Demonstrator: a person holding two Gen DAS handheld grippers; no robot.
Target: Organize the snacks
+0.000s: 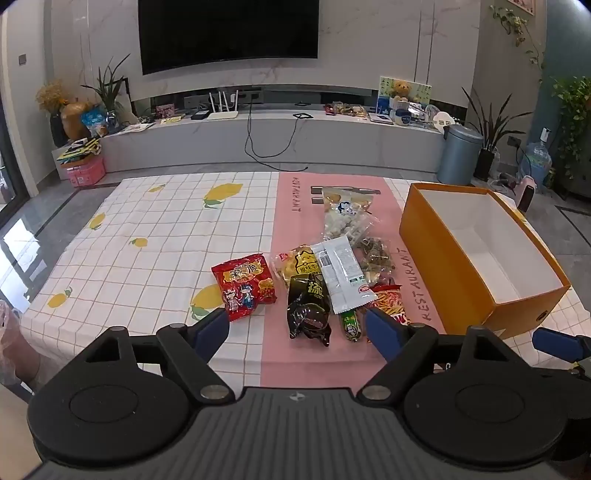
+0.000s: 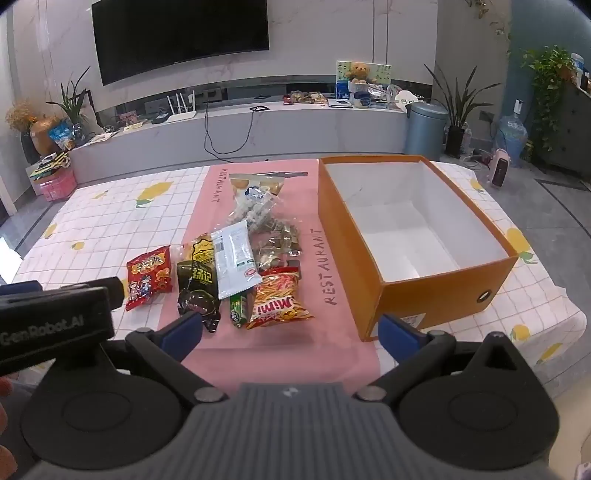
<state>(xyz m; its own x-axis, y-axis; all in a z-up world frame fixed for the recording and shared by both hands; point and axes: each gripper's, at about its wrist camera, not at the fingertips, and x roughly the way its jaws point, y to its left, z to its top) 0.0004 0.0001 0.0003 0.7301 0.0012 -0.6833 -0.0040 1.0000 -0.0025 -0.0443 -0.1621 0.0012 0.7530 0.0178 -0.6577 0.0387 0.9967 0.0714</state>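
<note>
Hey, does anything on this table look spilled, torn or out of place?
Nothing spilled or visibly torn. The snack packets lie in a loose overlapping heap on the pink runner, and the orange box beside them holds nothing yet.

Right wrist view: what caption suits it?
Open right gripper hovers before a snack pile beside an empty orange box.

Dark television [image 1: 229,31] on marble wall above long console [image 1: 273,136].
</note>
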